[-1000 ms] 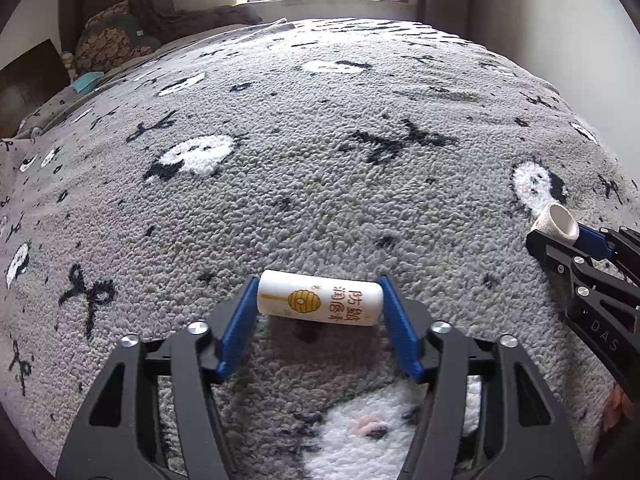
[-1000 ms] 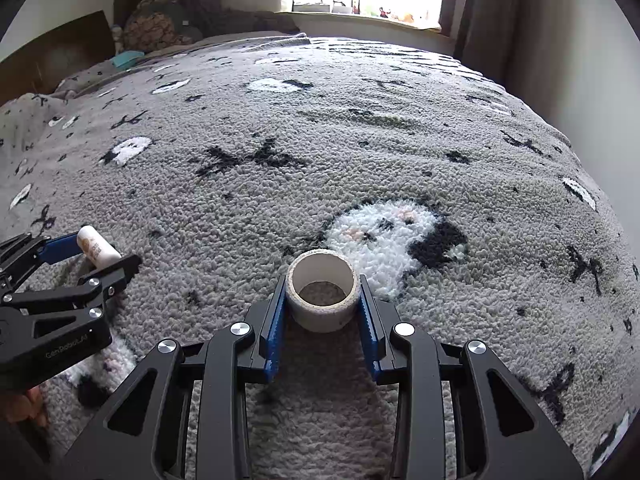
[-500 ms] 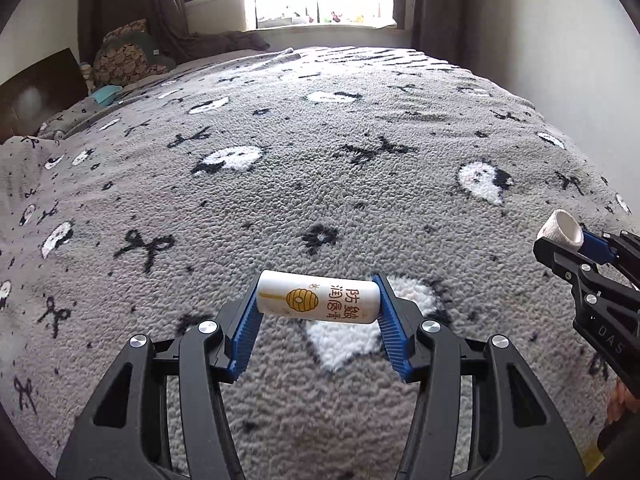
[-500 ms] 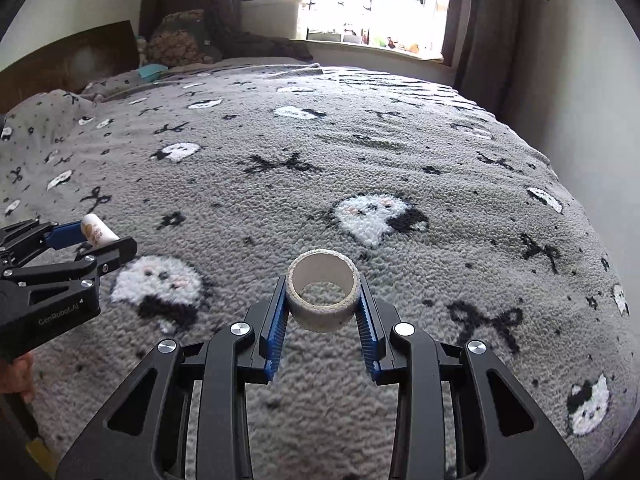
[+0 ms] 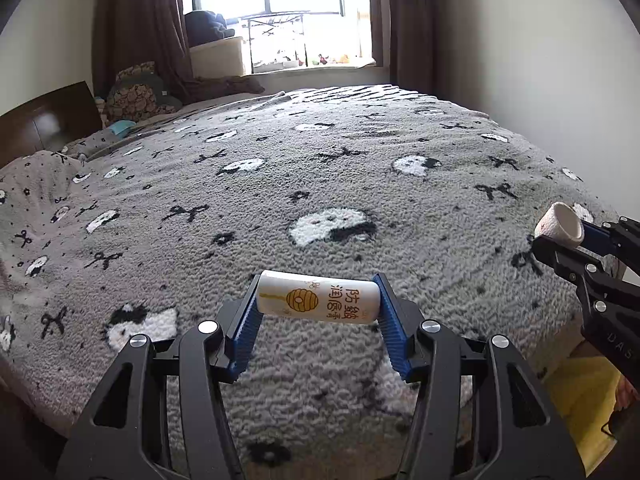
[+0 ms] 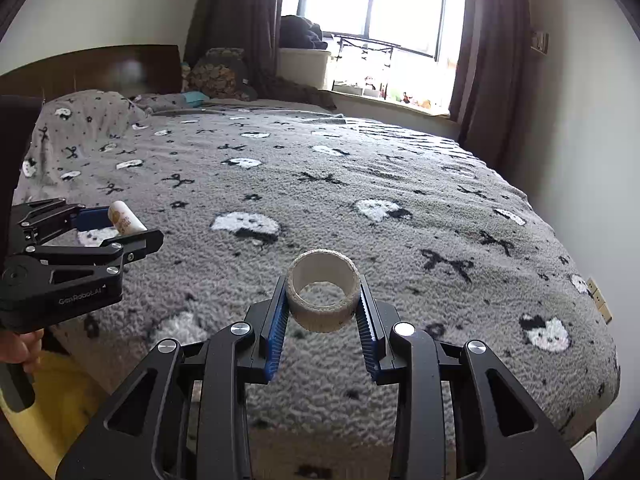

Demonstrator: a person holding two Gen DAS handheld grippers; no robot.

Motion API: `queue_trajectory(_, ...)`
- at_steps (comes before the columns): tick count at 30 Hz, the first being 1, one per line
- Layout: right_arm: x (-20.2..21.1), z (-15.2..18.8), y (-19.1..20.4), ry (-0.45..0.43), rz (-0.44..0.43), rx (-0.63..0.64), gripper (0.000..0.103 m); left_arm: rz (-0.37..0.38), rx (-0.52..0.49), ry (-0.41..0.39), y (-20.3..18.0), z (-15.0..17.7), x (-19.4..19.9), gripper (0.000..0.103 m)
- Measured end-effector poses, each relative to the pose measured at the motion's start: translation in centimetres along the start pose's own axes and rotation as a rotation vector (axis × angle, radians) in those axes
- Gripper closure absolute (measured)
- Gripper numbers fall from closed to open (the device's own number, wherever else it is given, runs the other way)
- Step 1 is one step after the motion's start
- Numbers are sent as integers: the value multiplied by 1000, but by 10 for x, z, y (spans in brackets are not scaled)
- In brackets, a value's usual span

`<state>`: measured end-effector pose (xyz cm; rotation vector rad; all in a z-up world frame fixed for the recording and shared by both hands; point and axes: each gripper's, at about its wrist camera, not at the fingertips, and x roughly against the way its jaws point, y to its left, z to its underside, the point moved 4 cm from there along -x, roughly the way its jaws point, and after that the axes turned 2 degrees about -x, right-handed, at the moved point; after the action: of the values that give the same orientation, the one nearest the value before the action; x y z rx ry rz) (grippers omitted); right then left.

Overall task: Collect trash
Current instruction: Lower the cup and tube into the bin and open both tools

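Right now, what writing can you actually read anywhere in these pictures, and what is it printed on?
"防皴润唇膏", beside a honey-hive picture: on the white lip balm tube held in the left gripper.
"GenRobot.AI": on the left gripper's body, right wrist view.
"DAS", cut off at the frame edge: on the right gripper body, left wrist view.
Tape roll: no writing visible.

Both cameras sit just behind their own fingers, raised above the near edge of the bed (image 5: 360, 184), facing along it toward the window (image 5: 280, 12). The left wrist view looks from the left, the right from the right — each catches the other gripper at its edge: right gripper (image 5: 560, 236), left gripper (image 6: 120, 226).
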<state>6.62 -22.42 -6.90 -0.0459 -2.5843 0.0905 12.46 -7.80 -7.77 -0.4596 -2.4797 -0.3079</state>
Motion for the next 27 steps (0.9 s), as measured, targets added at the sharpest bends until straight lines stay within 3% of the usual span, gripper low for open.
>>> queue_trajectory(7,32,43,21,4,-30,-11,70,50,36,-13,-10,41,39,52)
queue_trajectory(13,43,81,39,49,-22,23,70,42,14,20,-21,83,54,52)
queue_trajectory(27,15,173,54,287,-65,-3,70,91,-9,321,-43,210,15,52)
